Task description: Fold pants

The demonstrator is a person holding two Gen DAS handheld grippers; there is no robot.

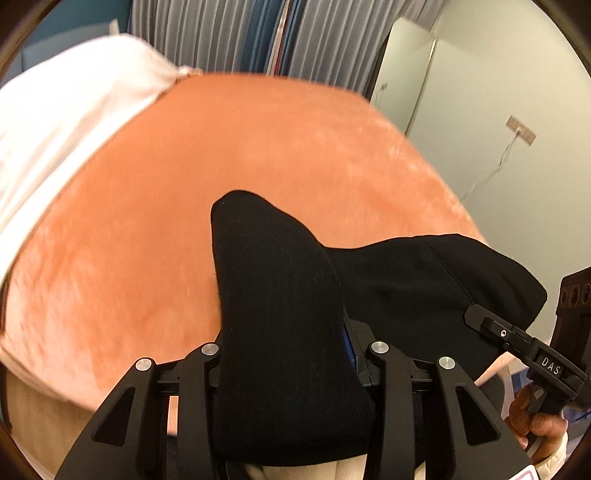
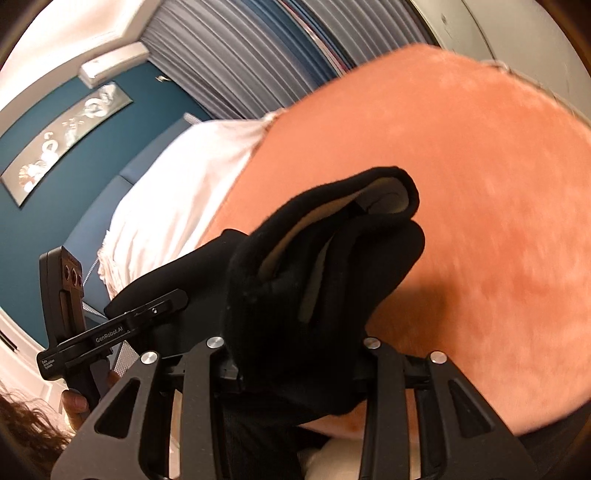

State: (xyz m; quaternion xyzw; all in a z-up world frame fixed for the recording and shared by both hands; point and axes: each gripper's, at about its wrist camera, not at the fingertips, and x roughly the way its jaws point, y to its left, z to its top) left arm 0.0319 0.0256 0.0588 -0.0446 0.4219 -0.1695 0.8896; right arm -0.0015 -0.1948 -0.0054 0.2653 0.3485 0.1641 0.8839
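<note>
I am in a bedroom, likely in a home or hotel. Below me spreads a bed under a plush orange blanket (image 1: 229, 155), with white bedding (image 2: 184, 177) bunched at its far end. Grey pleated curtains (image 1: 207, 33) hang behind it, a long framed picture (image 2: 66, 136) sits on a teal wall (image 2: 44, 236), and a wall socket (image 1: 521, 130) with a cable plugged in shows beside the bed.

My black pants (image 1: 280, 314) are hanging bunched at lower centre, draping rightward, pale lining (image 2: 295, 236) showing inside.
</note>
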